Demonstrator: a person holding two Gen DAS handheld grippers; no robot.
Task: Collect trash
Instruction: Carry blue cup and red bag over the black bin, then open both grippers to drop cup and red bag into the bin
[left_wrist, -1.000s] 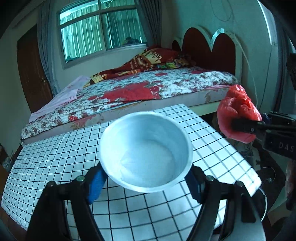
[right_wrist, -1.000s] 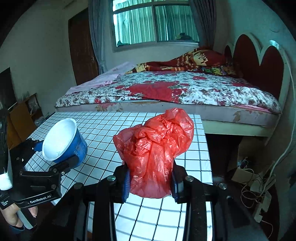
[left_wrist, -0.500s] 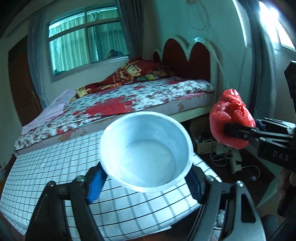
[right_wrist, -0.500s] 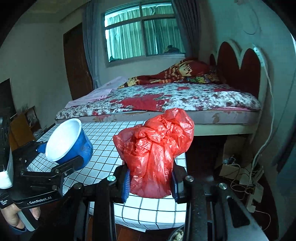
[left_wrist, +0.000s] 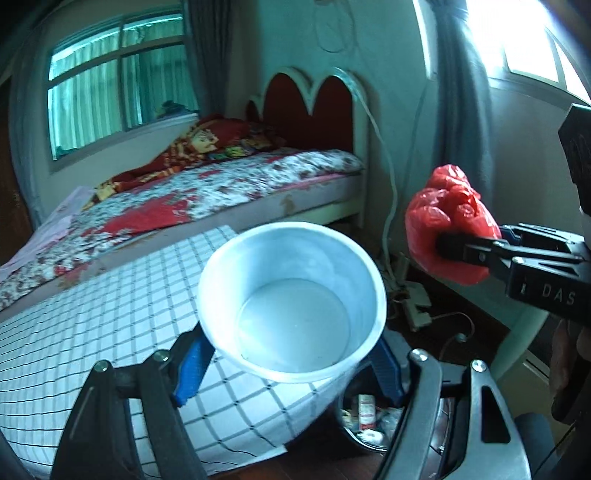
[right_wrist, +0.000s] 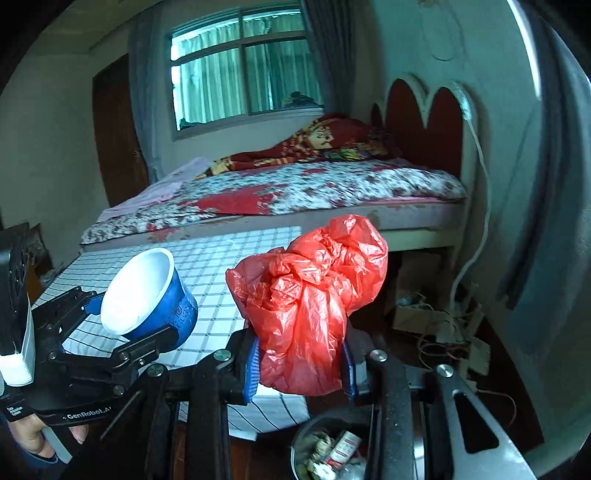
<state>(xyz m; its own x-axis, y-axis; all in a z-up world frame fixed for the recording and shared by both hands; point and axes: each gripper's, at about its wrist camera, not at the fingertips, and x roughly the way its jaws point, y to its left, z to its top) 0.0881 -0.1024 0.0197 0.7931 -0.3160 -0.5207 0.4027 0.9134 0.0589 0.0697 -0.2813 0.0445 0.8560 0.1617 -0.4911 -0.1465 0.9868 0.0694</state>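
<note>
Cup (left_wrist: 291, 302) is being clamped by left gripper (left_wrist: 288, 356), red bag (right_wrist: 310, 295) by right gripper (right_wrist: 301, 363), past the bench (left_wrist: 110, 314) corner; bag's slack is risking catching the bin (right_wrist: 301, 437) rim

Trash bin (right_wrist: 332, 456) largely hidden behind the right hand-held gripper (right_wrist: 301, 363), its bottom edge-cropped, contents indistinct.

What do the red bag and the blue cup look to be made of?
Red bag: thin plastic film, glossy and slightly see-through; it is crumpled into sharp wrinkles that catch the light.

Blue cup: probably coated paper or thin plastic; it has a smooth white inside with a thin rolled rim and a blue printed outside with a faint mark. The look alone does not settle which.
</note>
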